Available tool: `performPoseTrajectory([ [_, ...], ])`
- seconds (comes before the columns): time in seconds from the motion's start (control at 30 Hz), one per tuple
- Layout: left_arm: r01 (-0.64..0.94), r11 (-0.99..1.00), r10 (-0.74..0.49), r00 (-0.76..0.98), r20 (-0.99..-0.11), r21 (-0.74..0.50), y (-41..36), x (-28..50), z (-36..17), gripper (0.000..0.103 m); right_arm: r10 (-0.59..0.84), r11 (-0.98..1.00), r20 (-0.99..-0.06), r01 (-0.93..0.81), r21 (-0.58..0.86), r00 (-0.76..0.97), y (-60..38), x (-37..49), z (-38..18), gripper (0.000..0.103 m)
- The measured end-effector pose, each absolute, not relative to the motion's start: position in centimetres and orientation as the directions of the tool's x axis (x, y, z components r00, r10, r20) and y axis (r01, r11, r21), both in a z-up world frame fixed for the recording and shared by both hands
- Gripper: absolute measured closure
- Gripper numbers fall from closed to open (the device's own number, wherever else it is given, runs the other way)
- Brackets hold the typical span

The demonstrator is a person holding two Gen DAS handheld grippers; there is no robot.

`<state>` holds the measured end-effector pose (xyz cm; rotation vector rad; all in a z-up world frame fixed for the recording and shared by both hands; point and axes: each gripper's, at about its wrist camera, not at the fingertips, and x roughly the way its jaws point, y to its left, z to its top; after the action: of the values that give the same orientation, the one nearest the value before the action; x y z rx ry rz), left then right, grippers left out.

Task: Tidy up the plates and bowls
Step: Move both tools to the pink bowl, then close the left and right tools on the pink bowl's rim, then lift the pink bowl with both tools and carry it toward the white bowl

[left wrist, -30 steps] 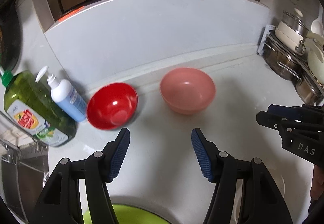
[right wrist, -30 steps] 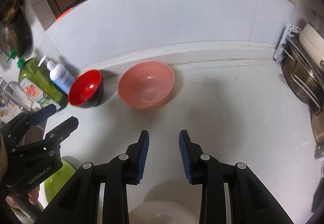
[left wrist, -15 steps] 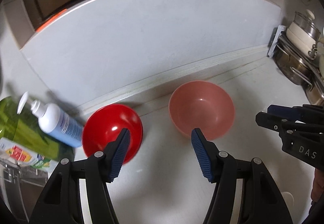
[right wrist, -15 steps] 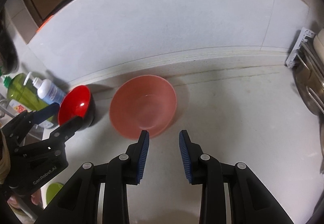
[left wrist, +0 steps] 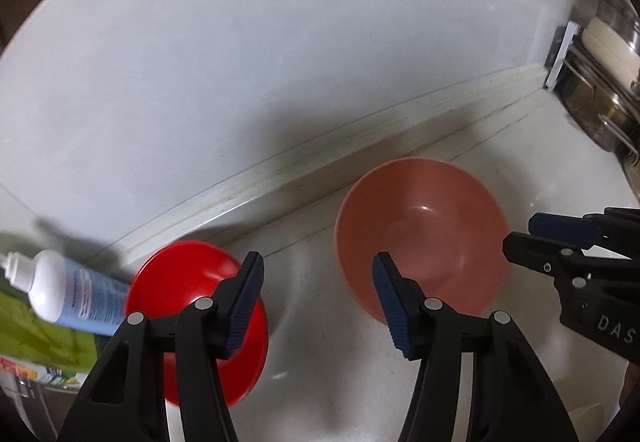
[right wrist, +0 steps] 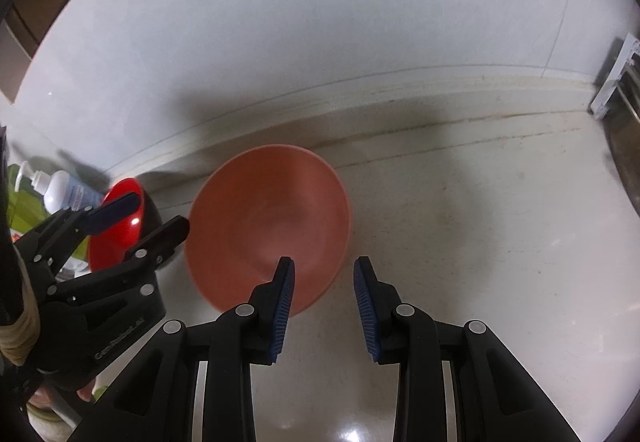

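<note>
right claw: right gripper point(right wrist: 324, 300) is spread wide with nothing in it. its left pad sits over the near rim of the pink bowl point(right wrist: 268, 218), the other pad is out over bare counter point(right wrist: 480, 242), so it's lined up to straddle that rim.

left claw: left gripper point(left wrist: 318, 300) is also spread and empty. one pad overlaps the red bowl point(left wrist: 188, 278), the other overlaps the near-left edge of the pink bowl point(left wrist: 420, 234). honestly can't tell from this which bowl it's going for.

where the bowls are: both upright on the counter near the back wall, side by side with a small gap. red one is the smaller of the two and sits just beside the soap pump bottle point(left wrist: 68, 292).

how they'll handle: look like glossy plastic or melamine, so my guess is light, stiff, not very breakable, but slick. a light bowl will probably skate away if you nudge it before closing.

where to grab: pinch the rim wall, one pad inside, one outside, near side.

watch out: the two claws are close together over the pink bowl, easy to bump.

background: pot rack point(left wrist: 600, 82) off to the right, well clear.
</note>
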<state>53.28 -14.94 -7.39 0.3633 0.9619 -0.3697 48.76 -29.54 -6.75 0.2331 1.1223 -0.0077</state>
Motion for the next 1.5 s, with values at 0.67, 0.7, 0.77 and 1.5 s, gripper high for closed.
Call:
performPoseTrajectory([
  [0.67, 0.494, 0.863, -0.118, 0.409, -0.905, 0.111, -17.1, 56.2, -11.2, 0.088, 0.133, 0.966, -0.910, 0.153, 0.207, 0.392, -30.1, 50.4, -8.9, 0.088],
  [0.7, 0.488, 0.867, -0.126, 0.408, -0.904, 0.099, -17.0, 56.3, -11.2, 0.088, 0.131, 0.966, -0.910, 0.154, 0.206, 0.393, -30.1, 50.4, -8.9, 0.088],
  [0.77, 0.472, 0.878, -0.132, 0.399, -0.907, 0.080, -16.7, 56.4, -11.1, 0.090, 0.133, 0.965, -0.910, 0.158, 0.209, 0.393, -30.1, 50.2, -8.7, 0.088],
  [1.5, 0.474, 0.880, -0.231, 0.456, -0.859, 0.015, -14.3, 48.7, -4.2, 0.089, 0.103, 0.978, -0.865, 0.109, 0.178, 0.490, -29.0, 43.9, -2.3, 0.089],
])
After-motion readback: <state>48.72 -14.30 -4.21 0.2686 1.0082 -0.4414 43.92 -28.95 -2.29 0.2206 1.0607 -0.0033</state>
